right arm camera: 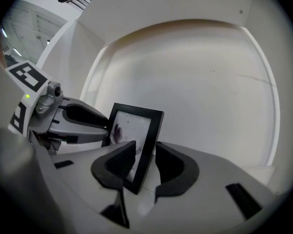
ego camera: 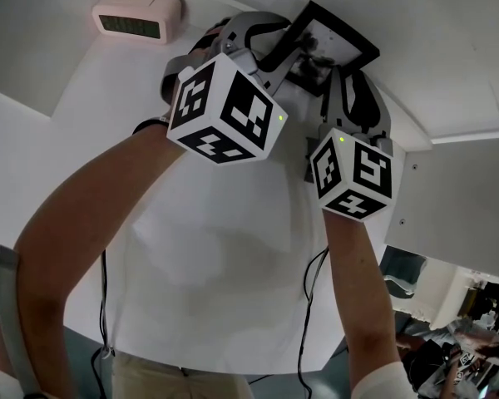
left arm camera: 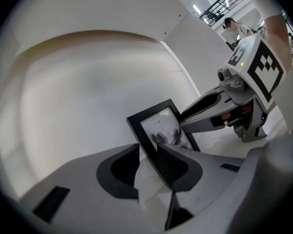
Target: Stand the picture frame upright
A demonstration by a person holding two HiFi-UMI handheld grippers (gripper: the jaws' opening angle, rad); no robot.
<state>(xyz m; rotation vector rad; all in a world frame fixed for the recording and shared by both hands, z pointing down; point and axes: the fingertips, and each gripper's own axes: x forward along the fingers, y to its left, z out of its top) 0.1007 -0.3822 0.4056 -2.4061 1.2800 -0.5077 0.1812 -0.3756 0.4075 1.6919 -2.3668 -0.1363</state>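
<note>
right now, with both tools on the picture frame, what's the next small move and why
Probably tip the picture frame a little more upright, with the left tool and the right tool closed on its edges. It leans in the left gripper view, and its bottom edge is hidden behind the tools, so whether it rests on the table can't be told.

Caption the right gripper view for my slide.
The right gripper pinches the black picture frame by one edge; the left gripper meets its other side.

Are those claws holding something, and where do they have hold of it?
Yes, the picture frame: the left claw grips its lower left edge, the right claw its right edge.
</note>
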